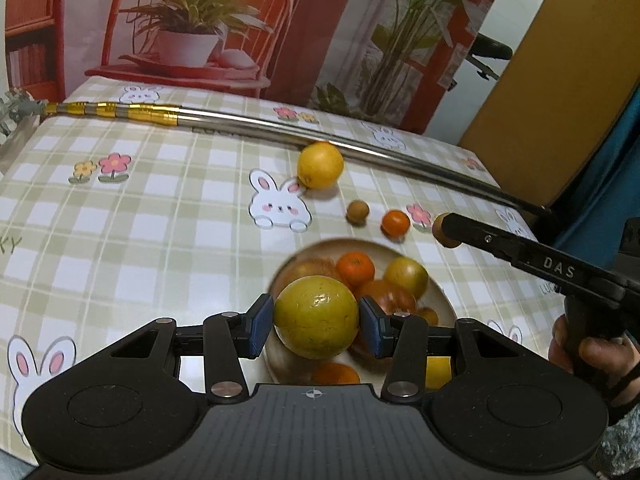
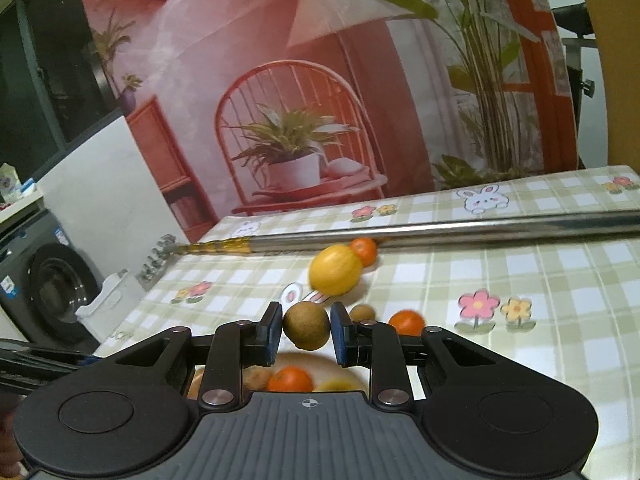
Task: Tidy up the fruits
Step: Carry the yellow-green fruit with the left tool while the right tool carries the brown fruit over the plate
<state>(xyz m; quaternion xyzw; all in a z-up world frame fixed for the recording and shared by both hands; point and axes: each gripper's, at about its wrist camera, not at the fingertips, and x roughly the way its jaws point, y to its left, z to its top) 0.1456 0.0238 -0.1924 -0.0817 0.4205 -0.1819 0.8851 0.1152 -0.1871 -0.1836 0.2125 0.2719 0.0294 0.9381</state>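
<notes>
My left gripper (image 1: 317, 322) is shut on a yellow-green round fruit (image 1: 316, 316), held above a beige plate (image 1: 446, 300) that holds several oranges and other fruits. My right gripper (image 2: 307, 326) is shut on a small brown round fruit (image 2: 307, 325); in the left wrist view that fruit (image 1: 442, 232) shows at the gripper's tip, to the right beyond the plate. The plate (image 2: 298, 360) lies below it. On the tablecloth lie a yellow lemon (image 1: 320, 165), a small brown fruit (image 1: 357, 211) and a small orange (image 1: 395, 223). They also show in the right wrist view: lemon (image 2: 335, 274), brown fruit (image 2: 362, 313), orange (image 2: 407, 322), another orange (image 2: 364, 250).
A long metal pole (image 1: 280, 126) with a gold-banded end lies across the far side of the table (image 1: 120, 216); it also shows in the right wrist view (image 2: 440, 232). A printed backdrop stands behind the table. A washing machine (image 2: 52, 292) stands off the table's left.
</notes>
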